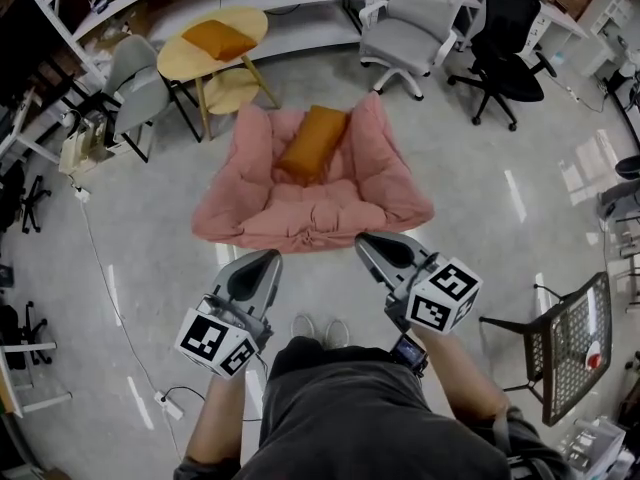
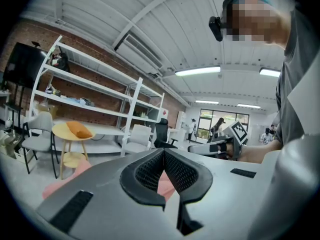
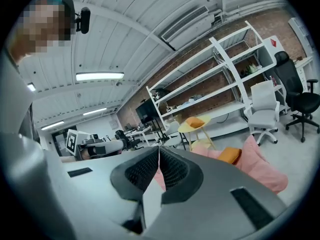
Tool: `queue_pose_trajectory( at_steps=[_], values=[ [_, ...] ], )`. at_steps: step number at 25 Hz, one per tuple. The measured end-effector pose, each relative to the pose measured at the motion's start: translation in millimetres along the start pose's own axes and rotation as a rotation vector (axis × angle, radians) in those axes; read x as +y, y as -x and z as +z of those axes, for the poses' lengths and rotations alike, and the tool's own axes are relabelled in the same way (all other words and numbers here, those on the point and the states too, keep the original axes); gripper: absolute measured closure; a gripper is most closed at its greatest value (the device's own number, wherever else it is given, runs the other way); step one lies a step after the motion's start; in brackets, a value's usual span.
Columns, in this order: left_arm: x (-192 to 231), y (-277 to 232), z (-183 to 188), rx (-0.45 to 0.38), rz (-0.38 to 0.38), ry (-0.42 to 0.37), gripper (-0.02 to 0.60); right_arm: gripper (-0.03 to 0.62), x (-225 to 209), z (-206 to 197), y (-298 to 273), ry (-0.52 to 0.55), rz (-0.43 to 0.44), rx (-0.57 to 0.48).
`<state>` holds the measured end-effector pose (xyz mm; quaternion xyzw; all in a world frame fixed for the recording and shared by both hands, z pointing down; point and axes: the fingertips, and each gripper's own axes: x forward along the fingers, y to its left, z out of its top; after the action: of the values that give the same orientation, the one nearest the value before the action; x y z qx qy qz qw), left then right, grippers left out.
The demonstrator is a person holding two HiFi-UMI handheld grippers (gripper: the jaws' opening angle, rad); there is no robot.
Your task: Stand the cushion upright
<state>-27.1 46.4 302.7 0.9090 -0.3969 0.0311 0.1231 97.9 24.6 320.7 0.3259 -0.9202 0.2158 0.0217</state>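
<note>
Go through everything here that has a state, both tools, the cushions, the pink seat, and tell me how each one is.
left tool: shut, empty.
right tool: shut, empty.
pink seat: on the floor, holding a cushion.
orange cushion: lying back on the pink seat, not upright.
second cushion: flat on the round table.

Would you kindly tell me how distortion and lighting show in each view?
Head view: fisheye curves the room's edges; glare streaks on the floor. Left gripper view: dark circular vignette, ceiling lamp blown out. Right gripper view: same vignette, shelving bowed.
</note>
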Motion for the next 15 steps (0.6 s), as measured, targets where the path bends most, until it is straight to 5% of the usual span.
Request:
queue_pose_trajectory(
  at_steps=[15],
  values=[
    [119.7, -103.0, 2.9, 0.050, -0.049, 0.050, 0.571, 0.577, -124.5, 23.5, -109.6, -0.046, -0.086, 0.039]
  ],
)
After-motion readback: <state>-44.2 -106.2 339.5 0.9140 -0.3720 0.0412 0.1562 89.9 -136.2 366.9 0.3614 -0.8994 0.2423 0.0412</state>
